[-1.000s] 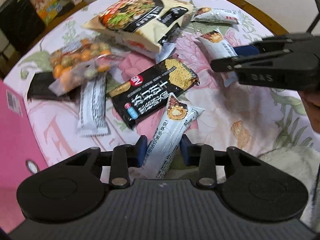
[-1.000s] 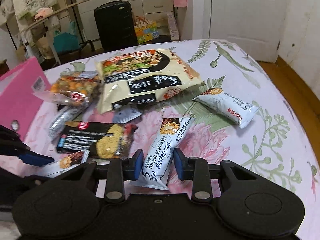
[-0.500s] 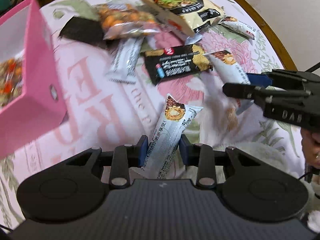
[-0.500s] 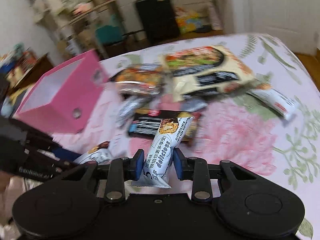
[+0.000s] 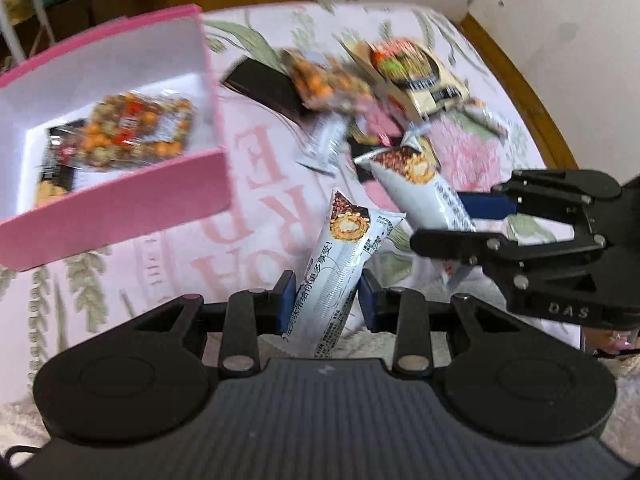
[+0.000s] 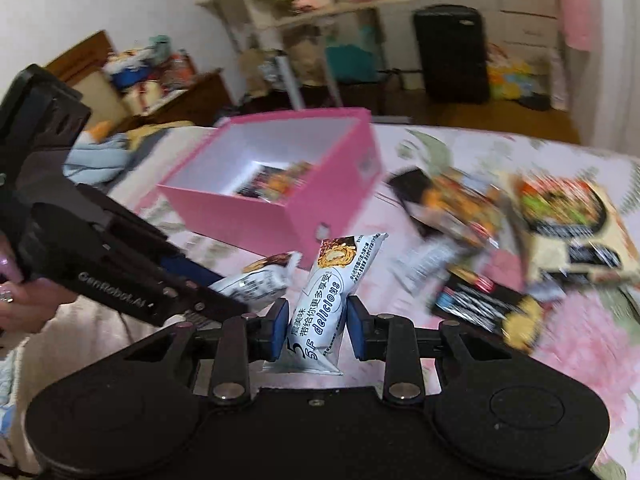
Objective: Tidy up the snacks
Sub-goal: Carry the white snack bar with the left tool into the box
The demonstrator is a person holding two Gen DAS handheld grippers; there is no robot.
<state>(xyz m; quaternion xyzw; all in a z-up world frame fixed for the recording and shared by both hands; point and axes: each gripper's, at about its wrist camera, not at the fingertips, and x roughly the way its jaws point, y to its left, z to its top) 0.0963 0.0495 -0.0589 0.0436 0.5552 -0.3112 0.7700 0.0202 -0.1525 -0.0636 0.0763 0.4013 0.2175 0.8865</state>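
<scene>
My left gripper (image 5: 327,300) is shut on a white snack bar (image 5: 344,248), held up off the flowered cloth. My right gripper (image 6: 318,324) is shut on a second white bar (image 6: 326,280) of the same kind. In the left wrist view the right gripper (image 5: 440,222) sits at the right with its bar (image 5: 416,192). In the right wrist view the left gripper (image 6: 228,294) sits at the left with its bar (image 6: 264,276). An open pink box (image 5: 120,204) (image 6: 260,220) lies ahead and to the left, with a nut bag (image 5: 132,132) inside.
Loose snacks are piled beyond the grippers: a big noodle bag (image 5: 416,76) (image 6: 568,220), a bag of coated nuts (image 5: 328,84), a silver bar (image 5: 324,144) and a black cracker pack (image 6: 484,308). A person's hand (image 6: 16,292) holds the left gripper. Furniture and a black suitcase (image 6: 452,52) stand behind.
Both grippers have risen with their bars and swung left, away from the snack pile towards the pink box. The box's inside has come into view.
</scene>
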